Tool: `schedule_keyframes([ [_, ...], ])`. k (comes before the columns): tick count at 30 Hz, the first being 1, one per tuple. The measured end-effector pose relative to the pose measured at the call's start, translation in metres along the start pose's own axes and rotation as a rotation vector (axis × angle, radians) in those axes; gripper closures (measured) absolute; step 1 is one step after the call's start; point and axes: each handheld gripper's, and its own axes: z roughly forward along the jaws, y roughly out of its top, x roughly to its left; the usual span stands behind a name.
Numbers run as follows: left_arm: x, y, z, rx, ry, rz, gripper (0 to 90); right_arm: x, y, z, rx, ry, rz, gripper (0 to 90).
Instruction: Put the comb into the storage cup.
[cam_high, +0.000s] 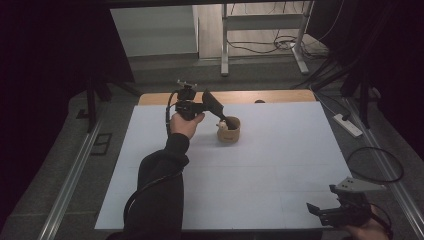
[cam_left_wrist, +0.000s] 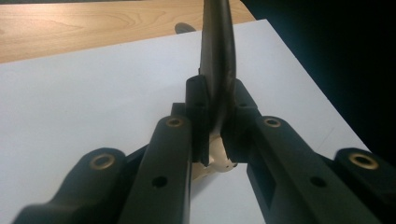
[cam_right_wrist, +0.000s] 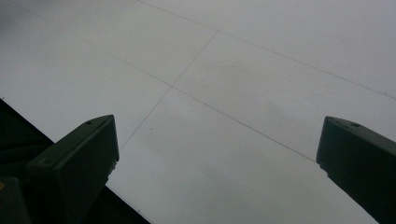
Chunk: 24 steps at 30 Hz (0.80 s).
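Spoon (cam_left_wrist: 218, 60) handle, dark and flat, is clamped edge-on between the fingers of the left gripper (cam_high: 222, 118), which are nearly closed on it; its pale lower end (cam_left_wrist: 215, 161) dips out of sight below the pads. From the high view it leans from about ten o'clock down into a small round wooden cup (cam_high: 229, 131) standing a little past the middle of the white desk (cam_high: 280, 165), toward twelve o'clock. Gripping the handle high and tilted likely keeps the fingers clear of the cup's rim while the tip works inside (stirring or scooping, I would guess). Whatever whitish thing sits in the cup is too small to name, and the spoon's bowl is hidden by the cup wall. Right gripper (cam_high: 327, 210) waits at the desk's five o'clock corner, well apart, its fingers spread wide over bare desk with nothing between them. Part of that hand is cut off by the bottom edge.
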Motion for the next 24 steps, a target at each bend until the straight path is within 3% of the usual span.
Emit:
schedule_keyframes([
  [10, 0.0004, -0.0032, -0.0001, -0.019, 0.022, 0.03, 68.5, -0.0001, -0.0002, -0.0003, -0.002, 0.0, 0.0, 0.0],
  [24, -0.0063, -0.0043, -0.0079, -0.059, 0.074, 0.117, 49.1, 0.0003, -0.0001, -0.0003, -0.002, -0.001, -0.002, 0.0],
])
